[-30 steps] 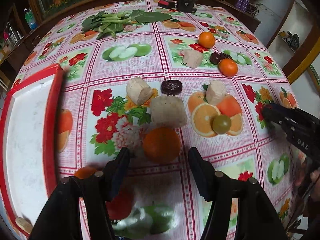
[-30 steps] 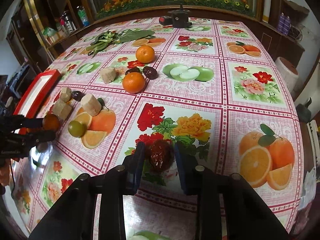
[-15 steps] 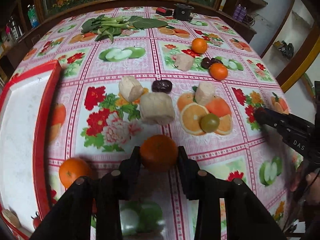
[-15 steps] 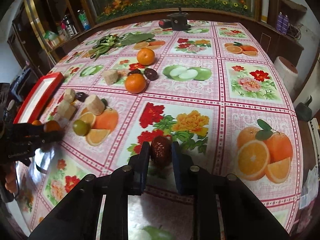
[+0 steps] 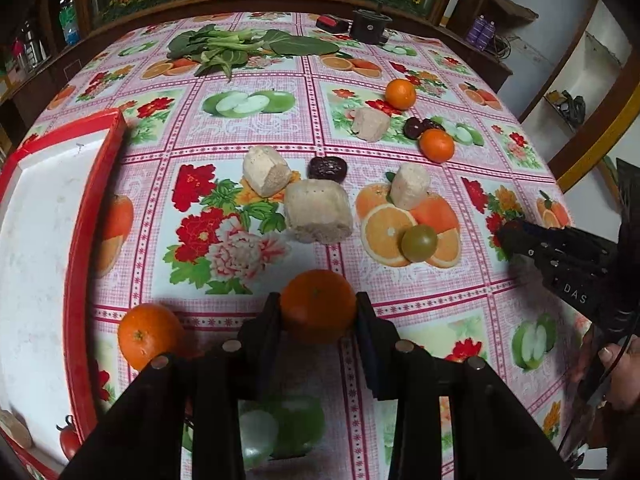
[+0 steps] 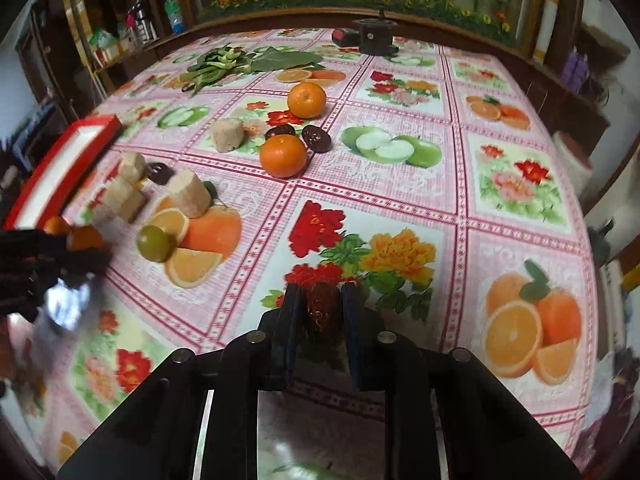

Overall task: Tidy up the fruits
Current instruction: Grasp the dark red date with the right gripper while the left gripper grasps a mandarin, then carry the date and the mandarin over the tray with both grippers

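My left gripper (image 5: 317, 304) is shut on an orange (image 5: 318, 305) just above the tablecloth. A second orange (image 5: 149, 335) lies to its left, beside the red-rimmed white tray (image 5: 94, 216). My right gripper (image 6: 320, 300) is shut on a dark red date (image 6: 321, 307). Two more oranges (image 6: 283, 155) (image 6: 306, 99), a green round fruit (image 6: 154, 243) and further dates (image 6: 316, 138) lie on the cloth. The right gripper also shows at the right edge of the left wrist view (image 5: 508, 236).
Several beige cut chunks (image 5: 318, 216) (image 5: 267, 170) sit mid-table. Leafy greens (image 5: 236, 46) and a black device (image 5: 370, 26) lie at the far edge. The fruit-print tablecloth (image 6: 400, 208) covers the table; shelves and cabinets surround it. A hand (image 5: 616, 368) holds the right gripper.
The left gripper's jaws closed onto the orange and the view pulled back slightly, bringing the second orange into sight. The right gripper's jaws tightened on the date.
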### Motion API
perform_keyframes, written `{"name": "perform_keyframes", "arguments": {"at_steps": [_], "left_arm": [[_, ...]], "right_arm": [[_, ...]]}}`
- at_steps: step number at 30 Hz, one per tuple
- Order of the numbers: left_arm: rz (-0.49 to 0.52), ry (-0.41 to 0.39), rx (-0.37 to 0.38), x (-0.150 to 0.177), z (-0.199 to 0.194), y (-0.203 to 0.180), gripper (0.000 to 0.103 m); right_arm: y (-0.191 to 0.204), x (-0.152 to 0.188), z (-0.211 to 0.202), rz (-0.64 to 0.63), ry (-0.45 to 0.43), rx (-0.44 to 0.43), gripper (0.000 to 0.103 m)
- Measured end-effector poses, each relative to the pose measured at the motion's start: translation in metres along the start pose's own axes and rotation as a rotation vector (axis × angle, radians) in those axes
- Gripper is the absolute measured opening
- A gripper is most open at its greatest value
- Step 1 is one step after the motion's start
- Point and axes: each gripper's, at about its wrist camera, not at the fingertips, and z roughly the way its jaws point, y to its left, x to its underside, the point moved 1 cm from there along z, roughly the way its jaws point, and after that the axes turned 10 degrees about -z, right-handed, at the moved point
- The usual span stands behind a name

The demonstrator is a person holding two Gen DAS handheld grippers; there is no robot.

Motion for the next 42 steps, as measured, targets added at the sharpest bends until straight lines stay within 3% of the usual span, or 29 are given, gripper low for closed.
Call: {"name": "perform_keyframes", "arguments": {"at_steps": [10, 23, 31, 42], "left_arm": [[0.019, 0.012, 0.064, 0.016, -0.014, -0.002, 0.039], [0.012, 0.017, 0.101, 0.03, -0.036, 0.019, 0.038], [-0.038, -0.02, 0.102, 0.028, -0.06, 0.056, 0.038], [-0.15, -0.094, 0.087, 0.025, -0.099, 0.122, 0.038]], "right_arm": [[0.022, 0.016, -0.031, 0.045, -0.036, -0.07, 0.02], [0.062, 0.018, -0.034, 0.048, -0.026, -0.098, 0.02], [0.106, -0.005, -0.034, -0.016, -0.04, -0.138, 0.02], [0.199, -0.058, -0.029, -0.166, -0.068, -0.247, 0.02]]}}
